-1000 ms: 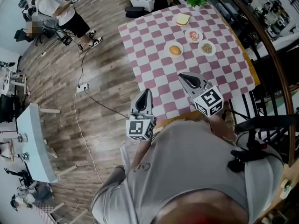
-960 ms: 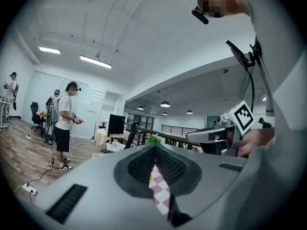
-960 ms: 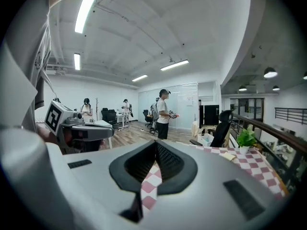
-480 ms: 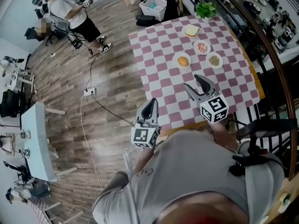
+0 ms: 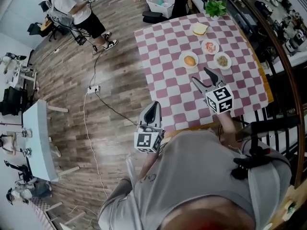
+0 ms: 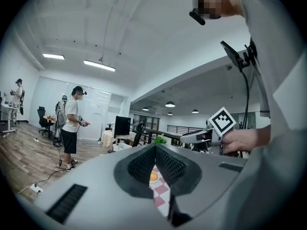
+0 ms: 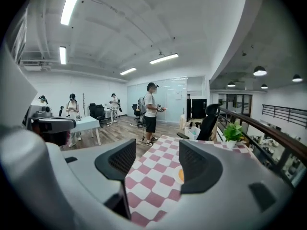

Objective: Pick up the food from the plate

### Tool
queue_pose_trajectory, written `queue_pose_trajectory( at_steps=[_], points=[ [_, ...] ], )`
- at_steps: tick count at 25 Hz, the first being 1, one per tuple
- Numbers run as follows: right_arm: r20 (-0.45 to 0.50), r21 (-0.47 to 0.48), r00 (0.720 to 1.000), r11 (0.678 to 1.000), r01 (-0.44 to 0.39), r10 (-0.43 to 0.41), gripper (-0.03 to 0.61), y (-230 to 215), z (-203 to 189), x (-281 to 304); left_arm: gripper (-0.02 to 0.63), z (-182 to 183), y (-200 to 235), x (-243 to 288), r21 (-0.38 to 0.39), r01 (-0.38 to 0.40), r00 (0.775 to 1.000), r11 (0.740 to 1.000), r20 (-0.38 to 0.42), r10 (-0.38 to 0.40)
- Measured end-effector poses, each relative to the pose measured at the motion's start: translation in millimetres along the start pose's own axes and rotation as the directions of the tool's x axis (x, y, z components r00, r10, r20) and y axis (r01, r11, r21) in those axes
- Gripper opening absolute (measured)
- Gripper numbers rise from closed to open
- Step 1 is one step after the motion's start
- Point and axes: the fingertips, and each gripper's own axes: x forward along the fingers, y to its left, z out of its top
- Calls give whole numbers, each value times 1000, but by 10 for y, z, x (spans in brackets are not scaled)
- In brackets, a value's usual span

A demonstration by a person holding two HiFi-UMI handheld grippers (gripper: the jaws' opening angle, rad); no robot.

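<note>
Checkered table [image 5: 163,75] bears three plates [image 5: 183,61], sandwich [image 5: 199,29], potted plant [image 5: 215,7].

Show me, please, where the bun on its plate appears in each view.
Head view: the bun lies upper right, mid-table.
Left gripper view: bun low centre, seen between the jaws.
Right gripper view: bun centre, half behind the right-hand jaw.
Shared landmark: the potted plant.

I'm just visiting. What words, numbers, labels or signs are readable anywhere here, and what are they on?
No readable words, numbers, brands or signs in any view.
Left cube: black-and-white square pattern, not lettering.
Right cube: the same kind of pattern, not lettering.
Tablecloth: plain checks, no print.
</note>
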Motion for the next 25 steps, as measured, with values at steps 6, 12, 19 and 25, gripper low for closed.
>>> queue_pose_trajectory(
  at_steps=[6, 12, 19, 25],
  points=[
    [-121, -27, 992, 999, 31, -34, 270, -387, -257, 432, 9, 0, 96, -7, -5, -58, 998, 998, -1, 58],
    [-223, -84, 974, 996, 20, -39, 270, -585, -565, 869, 9, -24, 164, 44, 2, -87, 996, 996, -9, 87],
    [-345, -115, 937, 993, 5, -45, 270, -784, -967, 1316, 9, 9, 104, 135, -6, -92, 996, 996, -13, 91],
    [-446, -146, 892, 989, 17, -80, 270, -1132, -1334, 1722, 9, -77, 128, 98, -3, -102, 994, 995, -45, 102]
  ],
)
